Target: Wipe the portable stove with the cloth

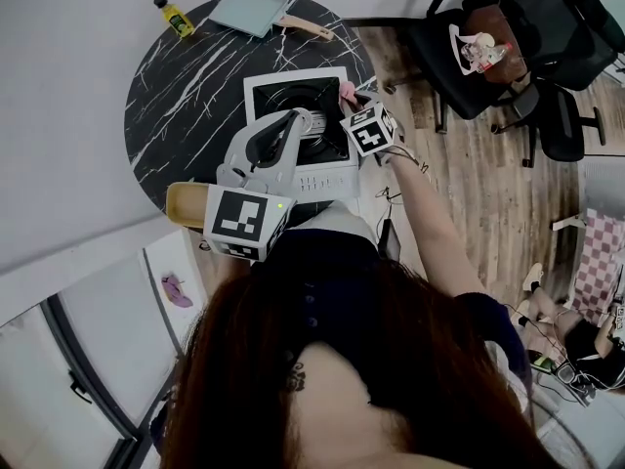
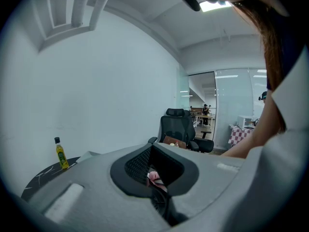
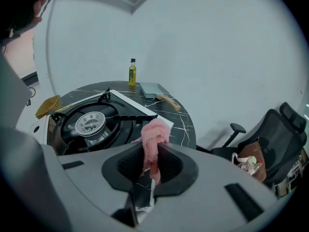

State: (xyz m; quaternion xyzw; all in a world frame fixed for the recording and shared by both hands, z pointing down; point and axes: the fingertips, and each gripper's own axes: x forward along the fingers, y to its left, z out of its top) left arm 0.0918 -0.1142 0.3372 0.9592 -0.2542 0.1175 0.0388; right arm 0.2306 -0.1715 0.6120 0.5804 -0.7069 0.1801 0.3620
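Note:
The white portable stove (image 1: 337, 169) with its black burner (image 3: 89, 123) stands near the front of the round black marble table (image 1: 186, 86). My right gripper (image 3: 150, 166) is shut on the pink cloth (image 3: 153, 134), which bunches up above the jaws. It hangs at the stove's right edge, the cloth (image 1: 348, 91) just off the stove's far right corner. My left gripper (image 1: 278, 140) hovers over the stove's front half. In the left gripper view its jaws (image 2: 157, 187) are lost in the dark opening, where a scrap of pink (image 2: 154, 178) shows.
A yellow oil bottle (image 1: 174, 15) and a teal square pan (image 1: 256, 10) with a wooden handle lie at the table's far side. A wooden utensil (image 1: 186, 203) rests at the front left. Black office chairs (image 1: 508, 37) stand to the right on the wooden floor.

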